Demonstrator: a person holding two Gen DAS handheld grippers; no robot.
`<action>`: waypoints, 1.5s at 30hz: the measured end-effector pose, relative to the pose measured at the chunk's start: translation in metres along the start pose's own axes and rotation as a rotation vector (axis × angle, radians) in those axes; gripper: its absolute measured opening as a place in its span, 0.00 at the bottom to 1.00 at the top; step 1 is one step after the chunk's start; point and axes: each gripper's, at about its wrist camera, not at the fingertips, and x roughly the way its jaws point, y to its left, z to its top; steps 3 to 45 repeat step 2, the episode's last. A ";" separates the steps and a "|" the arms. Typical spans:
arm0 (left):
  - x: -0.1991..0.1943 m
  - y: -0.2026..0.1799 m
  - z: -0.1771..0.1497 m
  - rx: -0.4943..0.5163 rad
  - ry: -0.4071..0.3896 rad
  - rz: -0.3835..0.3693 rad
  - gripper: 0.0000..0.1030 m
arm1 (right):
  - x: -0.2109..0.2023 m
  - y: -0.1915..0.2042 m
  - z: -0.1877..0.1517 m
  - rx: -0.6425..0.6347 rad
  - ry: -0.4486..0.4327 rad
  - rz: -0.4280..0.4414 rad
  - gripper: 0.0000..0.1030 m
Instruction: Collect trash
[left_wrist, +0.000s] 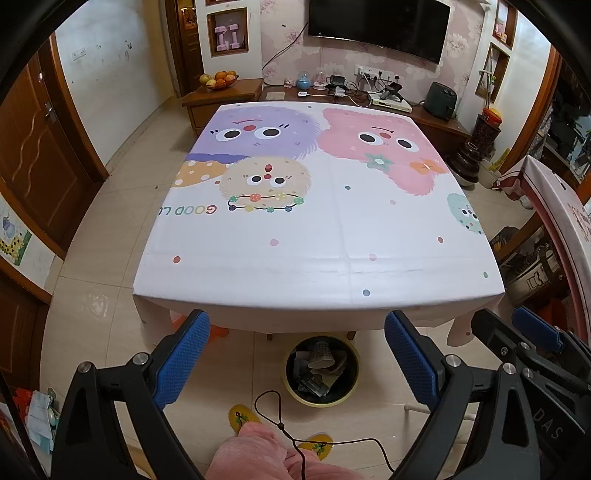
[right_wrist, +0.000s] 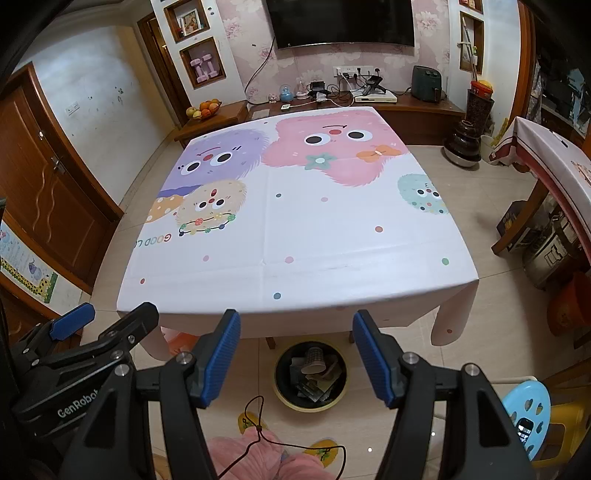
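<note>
Only the left view shows papers (left_wrist: 38, 417) on the floor at far left; only the right view shows a blue stool (right_wrist: 526, 413) at far right. The left gripper (left_wrist: 295, 354) and right gripper (right_wrist: 295, 350) both gape, empty, over the bin (left_wrist: 322, 369) of trash beneath the table (left_wrist: 258, 295).

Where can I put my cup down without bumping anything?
The whole white cartoon-monster tablecloth is bare, from the near edge to the purple and pink monster prints at the far end. The floor below the near edge is crowded: a round black trash bin with a yellow rim full of paper scraps, yellow slippers and a dangling dark cord.
</note>
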 end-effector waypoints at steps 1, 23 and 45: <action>0.000 0.001 -0.002 -0.001 0.002 0.000 0.92 | 0.000 -0.002 0.000 0.000 0.001 0.000 0.62; 0.000 0.001 -0.001 -0.002 0.003 0.000 0.92 | 0.000 -0.002 0.000 -0.001 0.001 0.000 0.62; 0.000 0.001 -0.001 -0.002 0.003 0.000 0.92 | 0.000 -0.002 0.000 -0.001 0.001 0.000 0.62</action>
